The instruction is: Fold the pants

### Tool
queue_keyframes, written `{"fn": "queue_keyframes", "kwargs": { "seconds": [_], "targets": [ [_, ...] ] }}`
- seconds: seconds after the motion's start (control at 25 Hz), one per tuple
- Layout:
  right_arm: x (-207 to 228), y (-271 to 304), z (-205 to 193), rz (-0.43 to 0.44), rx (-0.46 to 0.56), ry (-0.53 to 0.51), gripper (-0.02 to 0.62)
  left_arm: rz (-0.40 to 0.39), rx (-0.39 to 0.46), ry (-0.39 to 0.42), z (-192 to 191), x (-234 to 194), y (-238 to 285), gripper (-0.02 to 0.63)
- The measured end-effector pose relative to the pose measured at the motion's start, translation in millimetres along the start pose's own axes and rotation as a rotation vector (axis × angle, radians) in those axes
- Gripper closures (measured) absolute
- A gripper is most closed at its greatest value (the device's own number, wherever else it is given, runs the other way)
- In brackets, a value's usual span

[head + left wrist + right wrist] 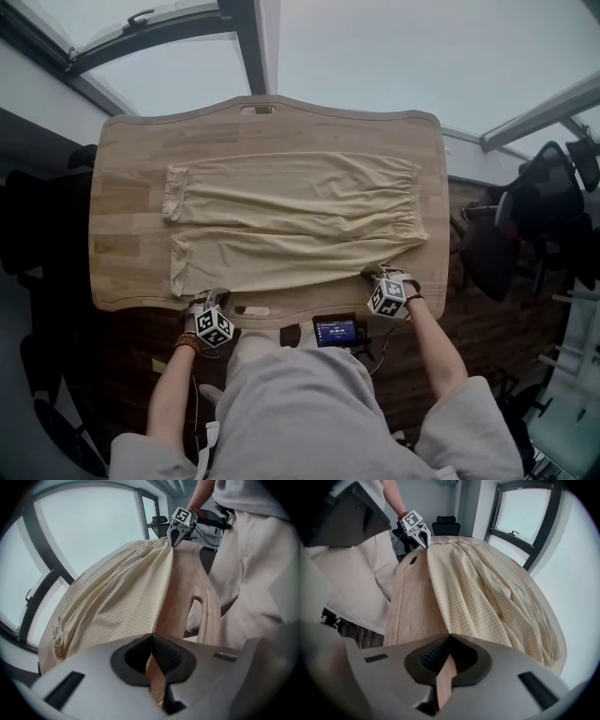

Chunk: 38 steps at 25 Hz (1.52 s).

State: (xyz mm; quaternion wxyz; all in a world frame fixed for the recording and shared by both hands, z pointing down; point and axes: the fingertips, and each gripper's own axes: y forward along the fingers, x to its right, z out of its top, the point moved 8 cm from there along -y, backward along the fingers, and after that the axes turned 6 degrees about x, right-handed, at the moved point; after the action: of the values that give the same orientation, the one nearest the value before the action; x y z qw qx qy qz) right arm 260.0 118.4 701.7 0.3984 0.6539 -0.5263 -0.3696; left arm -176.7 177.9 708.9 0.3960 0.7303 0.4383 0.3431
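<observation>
Pale yellow checked pants (291, 220) lie flat on the wooden table (131, 150), waistband to the right and leg cuffs to the left. My left gripper (208, 298) points down at the near leg's cuff corner, by the table's front edge. Seen from the right gripper view, my left gripper (425, 543) has its tips pinched on that corner of the pants (487, 592). My right gripper (378, 277) stands at the near waistband corner. In the left gripper view my right gripper (171, 541) nips the corner of the pants (117, 597). Both pairs of jaws are closed.
A small device with a lit screen (336, 330) sits just below the table's front edge. A handle slot (251, 310) is cut into that edge. Black office chairs (553, 202) stand to the right, dark equipment to the left. Large windows lie beyond the table.
</observation>
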Motion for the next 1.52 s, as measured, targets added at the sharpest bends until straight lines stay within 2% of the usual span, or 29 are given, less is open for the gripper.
{"fn": "queue_keyframes", "kwargs": {
  "seconds": [0.12,0.32,0.48,0.68,0.84,0.92,1.0,1.08,1.12,1.28,1.32,1.36,1.52],
  "targets": [
    [-1,-20,5,0.056,0.039,0.038,0.589,0.020,0.038,0.056,4,-3,-20,0.597],
    [3,-50,17,0.134,0.077,0.034,0.589,0.029,0.077,0.109,4,-13,-43,0.597],
    [23,-71,31,0.107,0.089,0.019,0.591,0.032,0.066,0.211,2,-26,-56,0.597],
    [54,-78,33,0.083,0.058,-0.001,0.591,0.106,0.000,0.099,-25,-63,-67,0.600],
    [73,-74,34,0.091,0.053,0.014,0.590,0.163,-0.001,-0.018,-29,-82,-66,0.598],
    [72,-67,35,0.112,0.033,-0.003,0.591,0.109,0.015,-0.013,-28,-66,-52,0.593],
    [73,-61,37,0.126,0.028,0.003,0.590,-0.003,0.001,0.050,-30,-40,-33,0.454],
    [77,-60,36,0.134,0.022,0.014,0.591,-0.085,-0.034,0.096,-35,-19,-14,0.436],
    [79,-61,36,0.138,0.017,0.016,0.590,-0.103,-0.052,0.095,-38,-13,-9,0.433],
    [83,-62,36,0.152,0.000,0.014,0.589,-0.112,-0.072,0.042,-46,-10,-6,0.448],
    [84,-63,36,0.155,-0.004,0.013,0.591,-0.104,-0.072,0.046,-47,-11,-7,0.479],
    [86,-63,37,0.157,-0.008,0.014,0.590,-0.096,-0.069,0.049,-47,-12,-8,0.595],
    [92,-68,39,0.177,-0.008,0.017,0.591,-0.082,-0.013,0.021,-40,-36,-30,0.595]
  ]
}}
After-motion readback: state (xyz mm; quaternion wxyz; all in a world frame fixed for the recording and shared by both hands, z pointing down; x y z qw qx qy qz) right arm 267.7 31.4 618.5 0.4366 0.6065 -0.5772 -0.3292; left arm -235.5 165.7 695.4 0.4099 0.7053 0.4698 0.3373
